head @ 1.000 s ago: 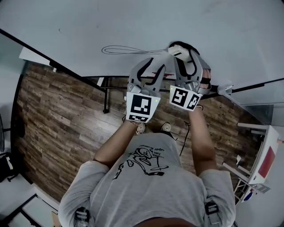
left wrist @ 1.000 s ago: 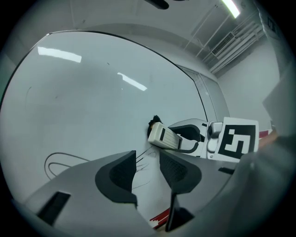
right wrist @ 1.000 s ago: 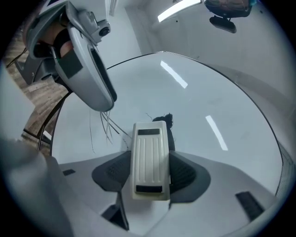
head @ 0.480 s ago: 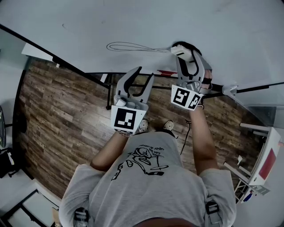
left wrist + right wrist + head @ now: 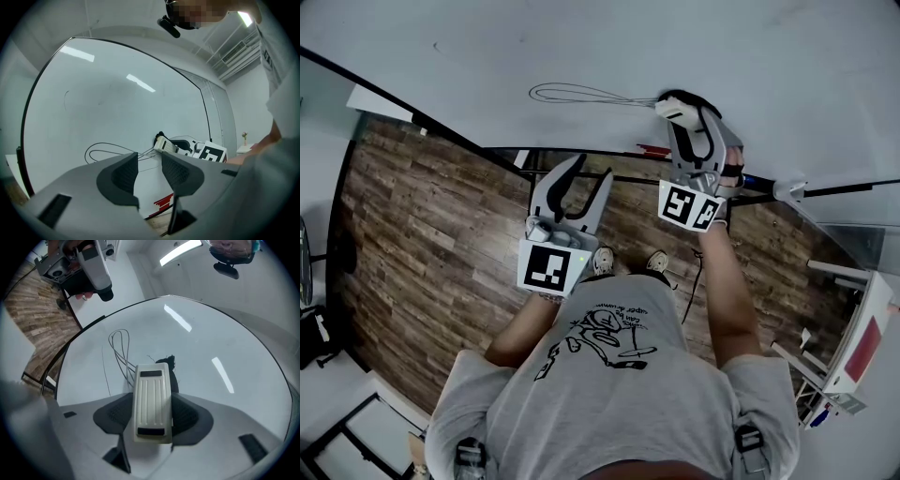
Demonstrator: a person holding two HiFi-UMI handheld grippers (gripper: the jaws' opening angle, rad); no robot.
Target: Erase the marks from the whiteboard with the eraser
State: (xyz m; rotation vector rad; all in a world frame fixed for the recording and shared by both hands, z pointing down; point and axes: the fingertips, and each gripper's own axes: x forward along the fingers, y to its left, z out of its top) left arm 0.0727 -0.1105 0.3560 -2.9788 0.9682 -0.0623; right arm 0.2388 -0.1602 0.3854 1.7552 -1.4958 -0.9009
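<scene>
The whiteboard fills the top of the head view, with thin looping black marks left of my right gripper. That gripper is shut on a cream ribbed eraser, whose black felt end meets the board beside the loops. The eraser shows at the gripper's tip. My left gripper hangs open and empty below the board's lower edge. In the left gripper view its pads frame the marks and the eraser.
Wood-plank floor lies below the board. The board's black frame edge and stand bars run across. White furniture with a red panel stands at the right. A red label sits low on the board.
My left gripper has dropped down and left, away from the board and the right gripper. The right gripper with the eraser stays at the right end of the loops.
</scene>
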